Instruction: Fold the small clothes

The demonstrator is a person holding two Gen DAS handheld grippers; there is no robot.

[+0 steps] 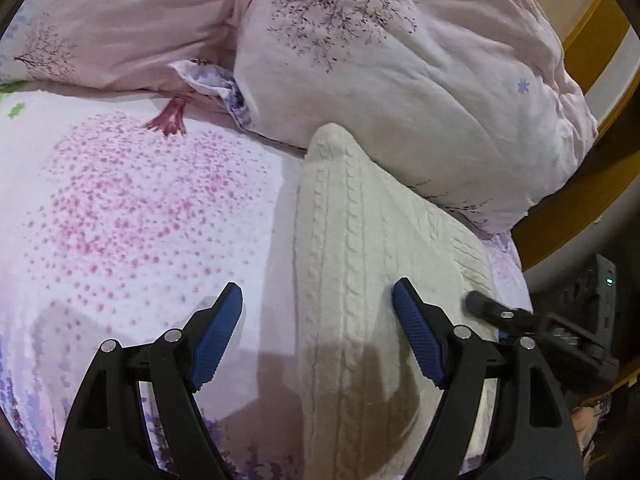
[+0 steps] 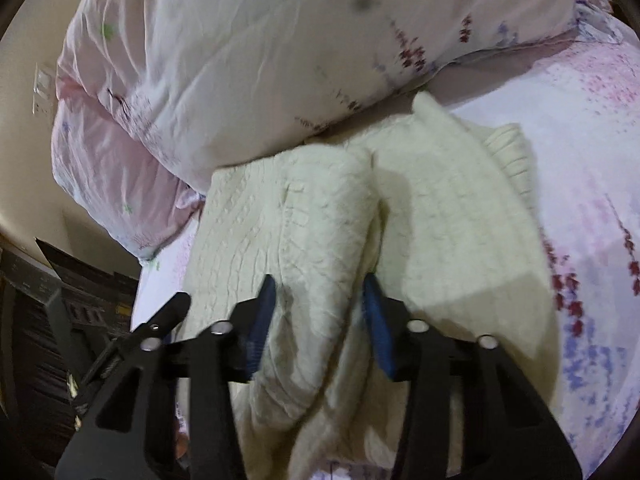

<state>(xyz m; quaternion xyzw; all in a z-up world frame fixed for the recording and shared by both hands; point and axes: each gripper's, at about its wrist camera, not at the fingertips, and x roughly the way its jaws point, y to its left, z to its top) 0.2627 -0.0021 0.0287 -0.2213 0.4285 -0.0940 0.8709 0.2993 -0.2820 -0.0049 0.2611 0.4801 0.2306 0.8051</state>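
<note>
A cream cable-knit sweater [image 1: 360, 240] lies on the flowered bed sheet [image 1: 140, 208], its far end against a bunched quilt. My left gripper [image 1: 317, 285] stands open over the sweater's left edge. One blue pad [image 1: 218, 332] is above the sheet and the other is above the knit, with nothing pressed between them. In the right wrist view the sweater [image 2: 440, 220] is rumpled, and a raised fold of it [image 2: 320, 240] runs between the blue pads. My right gripper [image 2: 319, 280] is shut on that fold.
A pink-and-white quilt [image 1: 400, 80] is heaped along the far side of the sweater, and a pillow [image 1: 120, 28] lies left of it. A wooden bed frame [image 1: 580, 208] runs at the right. Dark furniture [image 2: 48, 320] and a wall socket [image 2: 42, 88] lie beyond the bed's edge.
</note>
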